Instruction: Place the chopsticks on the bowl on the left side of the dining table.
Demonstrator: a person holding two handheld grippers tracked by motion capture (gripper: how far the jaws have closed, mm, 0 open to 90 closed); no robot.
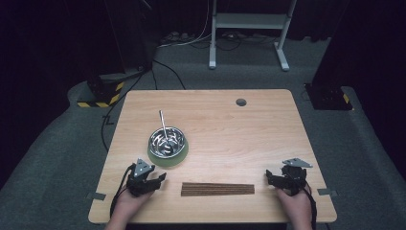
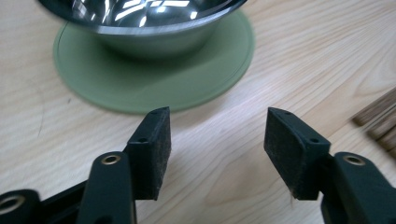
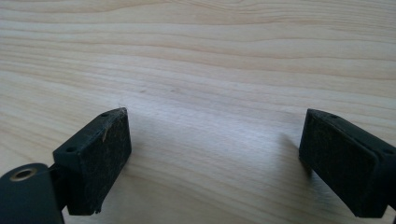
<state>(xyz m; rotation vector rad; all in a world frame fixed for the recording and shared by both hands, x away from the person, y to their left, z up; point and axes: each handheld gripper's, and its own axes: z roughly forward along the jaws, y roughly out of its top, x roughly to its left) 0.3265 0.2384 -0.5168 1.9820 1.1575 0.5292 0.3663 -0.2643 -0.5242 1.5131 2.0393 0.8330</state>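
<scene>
Low in the centre of the high view lies the bundle of dark wooden sticks (image 1: 218,189), its long axis running straight left to right across the frame, between the two claws. The left gripper (image 1: 160,179) sits at lower left, jaws spread and holding nothing; the right gripper (image 1: 269,178) at lower right is released too, above bare table (image 3: 201,56). Left of centre, a steel bowl (image 1: 166,141) stands on a green mat (image 1: 179,156), a metal utensil (image 1: 163,125) leaning inside it, handle tilted toward the top.
</scene>
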